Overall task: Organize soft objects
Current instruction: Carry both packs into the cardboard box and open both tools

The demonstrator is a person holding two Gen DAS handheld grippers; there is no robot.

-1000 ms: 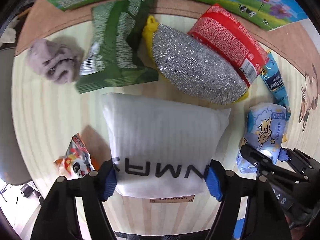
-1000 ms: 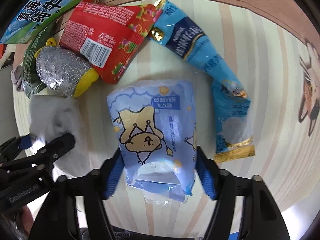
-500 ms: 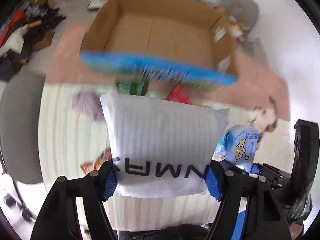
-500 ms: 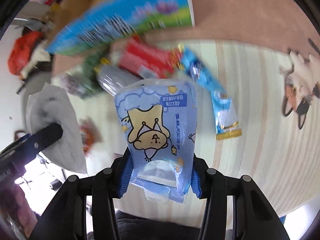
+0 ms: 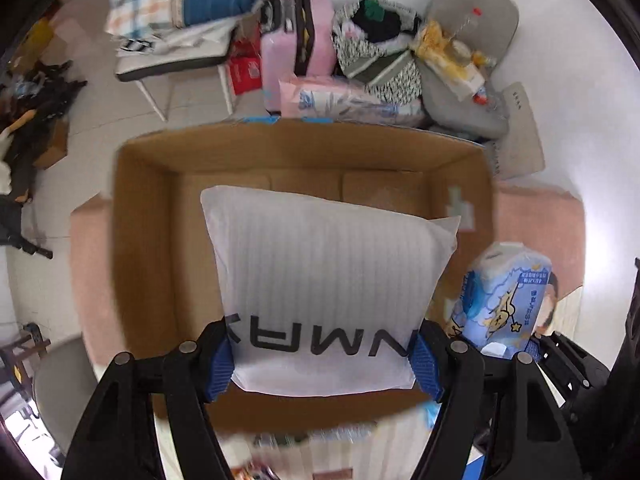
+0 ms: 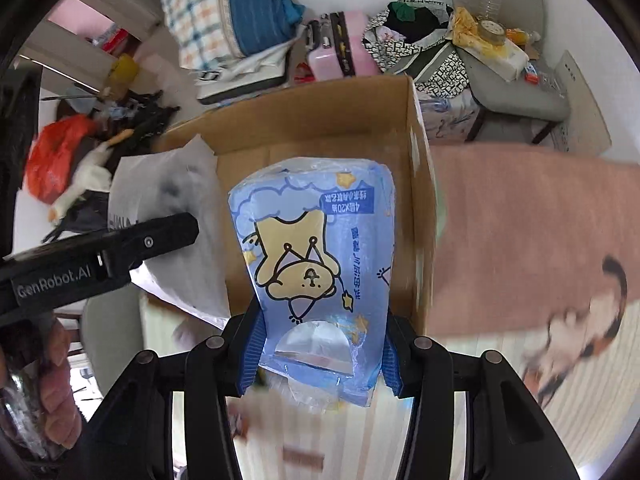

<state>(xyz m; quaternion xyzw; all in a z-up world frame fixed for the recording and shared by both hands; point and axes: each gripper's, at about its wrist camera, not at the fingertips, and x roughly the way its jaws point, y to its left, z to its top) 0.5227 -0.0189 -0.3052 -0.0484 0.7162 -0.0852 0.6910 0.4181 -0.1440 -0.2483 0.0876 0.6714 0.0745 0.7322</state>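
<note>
Left wrist: white pouch [image 5: 328, 280] clamped between fingers [image 5: 219, 364], above box [image 5: 144, 216]

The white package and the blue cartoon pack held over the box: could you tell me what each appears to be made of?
White package: likely matte foam or padded wrap; it shows fine ribs and a soft, pillowy bulge.
Blue cartoon pack: thin glossy plastic film, judging by its wrinkles, glare and a clear window.
Box: plain brown cardboard, matte.

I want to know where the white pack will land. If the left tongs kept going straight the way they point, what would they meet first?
Probably the bare floor of the open cardboard box. The left tongs, shut on the white pack, point down into it, and nothing shows in between, though depth is hard to judge.
</note>
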